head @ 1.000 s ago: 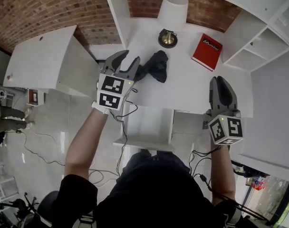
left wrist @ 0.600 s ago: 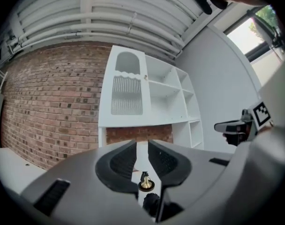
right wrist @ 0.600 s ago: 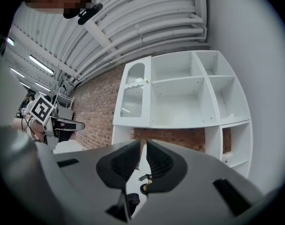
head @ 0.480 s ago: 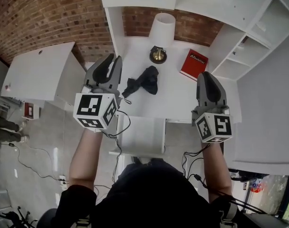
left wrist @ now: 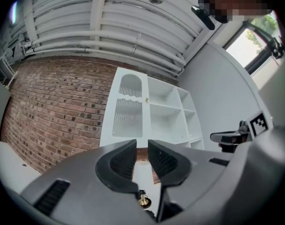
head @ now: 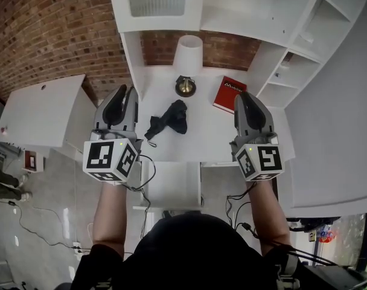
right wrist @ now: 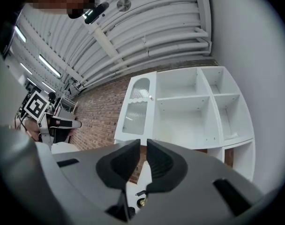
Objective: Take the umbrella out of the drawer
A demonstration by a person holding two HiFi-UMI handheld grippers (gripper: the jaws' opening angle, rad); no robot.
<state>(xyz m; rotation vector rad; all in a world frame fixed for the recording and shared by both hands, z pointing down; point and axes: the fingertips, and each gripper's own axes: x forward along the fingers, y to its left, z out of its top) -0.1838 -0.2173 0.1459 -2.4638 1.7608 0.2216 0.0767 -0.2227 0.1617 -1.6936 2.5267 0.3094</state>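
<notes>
The black folded umbrella (head: 169, 117) lies on the white desk top (head: 207, 135), in front of the lamp. Below the desk edge the white drawer (head: 171, 185) stands pulled out, and what shows of its inside is bare. My left gripper (head: 124, 94) hangs raised to the left of the umbrella, apart from it, jaws shut on nothing. My right gripper (head: 245, 96) is up at the right, near the book, its jaws together and empty. In the left gripper view the left gripper (left wrist: 141, 156) points at the shelf unit; the right gripper (right wrist: 142, 156) does the same in its own view.
A lamp with a white shade (head: 188, 56) and brass base (head: 185, 87) stands at the back of the desk. A red book (head: 229, 93) lies to its right. White shelving (head: 292, 71) rises at the right, a cabinet (head: 156, 5) above, a brick wall (head: 57, 29) at the left.
Both grippers rose and drew back from the desk. The left one left the umbrella's end and its jaws closed; the right jaws narrowed. The umbrella stays on the desk.
</notes>
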